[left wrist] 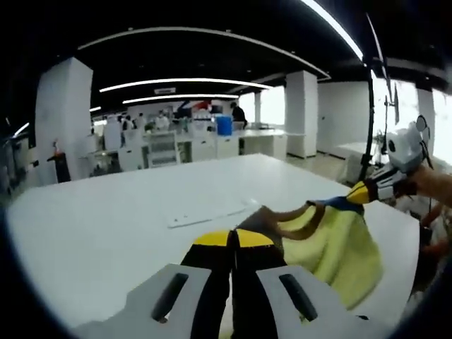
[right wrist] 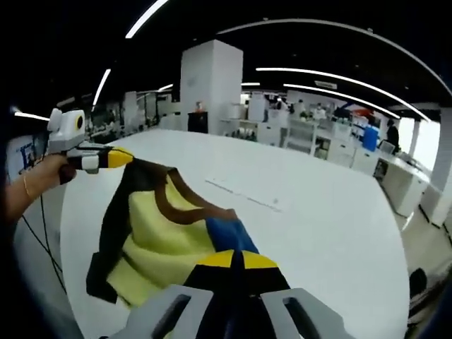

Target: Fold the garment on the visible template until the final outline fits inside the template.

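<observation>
Garment point(left wrist: 332, 247) stretched between both grippers

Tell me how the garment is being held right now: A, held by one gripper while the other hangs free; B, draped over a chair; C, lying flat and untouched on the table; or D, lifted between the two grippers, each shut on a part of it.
D: the yellow garment hangs stretched above the white table, with the right gripper and the left gripper each shut on it.
</observation>
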`<act>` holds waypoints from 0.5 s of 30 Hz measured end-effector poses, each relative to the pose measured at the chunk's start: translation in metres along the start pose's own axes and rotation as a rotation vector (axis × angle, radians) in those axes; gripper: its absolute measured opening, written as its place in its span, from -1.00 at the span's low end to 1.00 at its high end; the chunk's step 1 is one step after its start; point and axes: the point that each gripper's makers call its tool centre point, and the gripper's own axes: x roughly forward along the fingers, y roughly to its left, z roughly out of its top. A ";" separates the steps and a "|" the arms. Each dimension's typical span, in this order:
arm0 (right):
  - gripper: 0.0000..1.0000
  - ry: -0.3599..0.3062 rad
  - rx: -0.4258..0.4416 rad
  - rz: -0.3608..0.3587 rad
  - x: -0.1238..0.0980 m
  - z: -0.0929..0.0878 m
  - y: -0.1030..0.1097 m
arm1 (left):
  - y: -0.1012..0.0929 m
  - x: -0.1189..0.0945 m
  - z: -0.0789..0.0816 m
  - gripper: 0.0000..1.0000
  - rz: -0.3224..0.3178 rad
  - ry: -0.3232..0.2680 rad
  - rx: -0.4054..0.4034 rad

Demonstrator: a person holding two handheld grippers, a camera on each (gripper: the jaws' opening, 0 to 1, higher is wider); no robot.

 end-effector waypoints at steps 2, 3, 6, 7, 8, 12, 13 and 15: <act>-1.00 -0.006 0.020 -0.026 0.009 0.003 -0.007 | 0.006 0.010 -0.001 -1.00 0.023 -0.001 -0.011; -1.00 -0.014 0.023 -0.035 0.013 0.005 -0.009 | 0.008 0.014 -0.001 -1.00 0.033 0.000 -0.010; -1.00 -0.028 0.044 -0.063 0.029 0.009 -0.017 | 0.016 0.027 -0.003 -1.00 0.055 -0.005 -0.026; -1.00 -0.027 0.045 -0.067 0.031 0.009 -0.018 | 0.018 0.031 -0.004 -1.00 0.064 -0.006 -0.031; -1.00 -0.026 0.053 -0.075 0.037 0.008 -0.021 | 0.022 0.036 -0.005 -1.00 0.079 -0.005 -0.043; -1.00 -0.009 0.081 -0.103 0.062 0.001 -0.033 | 0.033 0.056 -0.016 -1.00 0.103 0.015 -0.045; -1.00 -0.001 0.083 -0.109 0.070 -0.002 -0.037 | 0.034 0.059 -0.019 -1.00 0.105 0.018 -0.043; -1.00 0.017 0.100 -0.111 0.080 -0.007 -0.041 | 0.038 0.069 -0.028 -1.00 0.107 0.038 -0.039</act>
